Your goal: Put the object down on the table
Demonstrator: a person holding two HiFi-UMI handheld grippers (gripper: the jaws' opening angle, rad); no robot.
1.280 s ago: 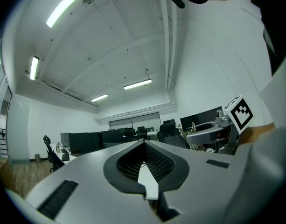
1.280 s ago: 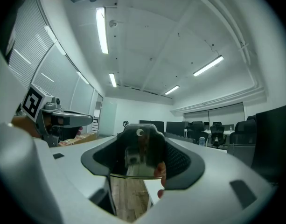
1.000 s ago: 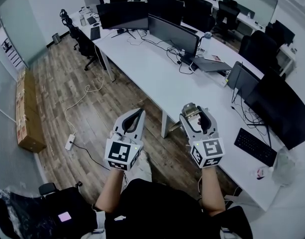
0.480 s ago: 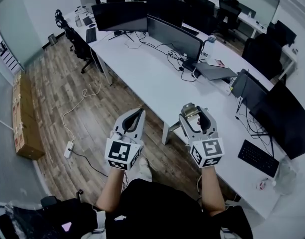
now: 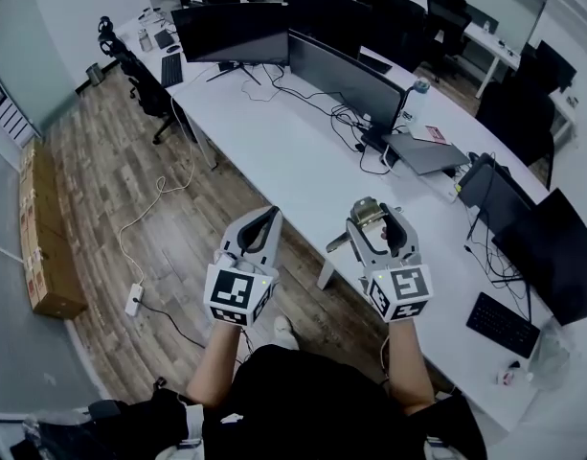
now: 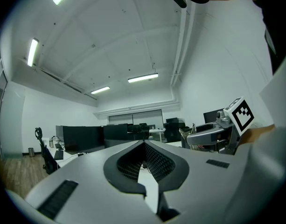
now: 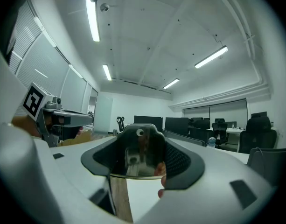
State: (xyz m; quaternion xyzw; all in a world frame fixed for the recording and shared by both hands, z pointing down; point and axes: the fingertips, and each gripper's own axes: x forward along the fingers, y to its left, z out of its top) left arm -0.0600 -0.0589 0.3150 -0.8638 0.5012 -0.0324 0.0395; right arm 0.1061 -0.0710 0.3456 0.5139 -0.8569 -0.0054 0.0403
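Observation:
My right gripper (image 5: pixel 373 217) is shut on a small shiny object (image 5: pixel 369 210), held in the air over the floor just short of the near edge of the long white table (image 5: pixel 285 148). In the right gripper view the object (image 7: pixel 140 154) fills the gap between the jaws; it is glossy, brownish and dark on top, with a small white eye-like dot. My left gripper (image 5: pixel 265 220) hangs to its left over the wooden floor, and its jaws meet at the tip (image 6: pixel 143 144) with nothing between them. Each gripper view shows the other gripper at its edge.
Dark monitors (image 5: pixel 343 69), cables, a laptop (image 5: pixel 426 152) and a water bottle (image 5: pixel 415 97) sit on the table. A keyboard (image 5: pixel 502 324) lies at the right end. Office chairs (image 5: pixel 147 77) stand at the far left, with a cardboard box (image 5: pixel 42 230) and a power strip (image 5: pixel 133 300) on the floor.
The view has drifted forward along the table, so the monitors and laptop sit lower and further right. Both grippers keep their pose, and the right one still holds the object.

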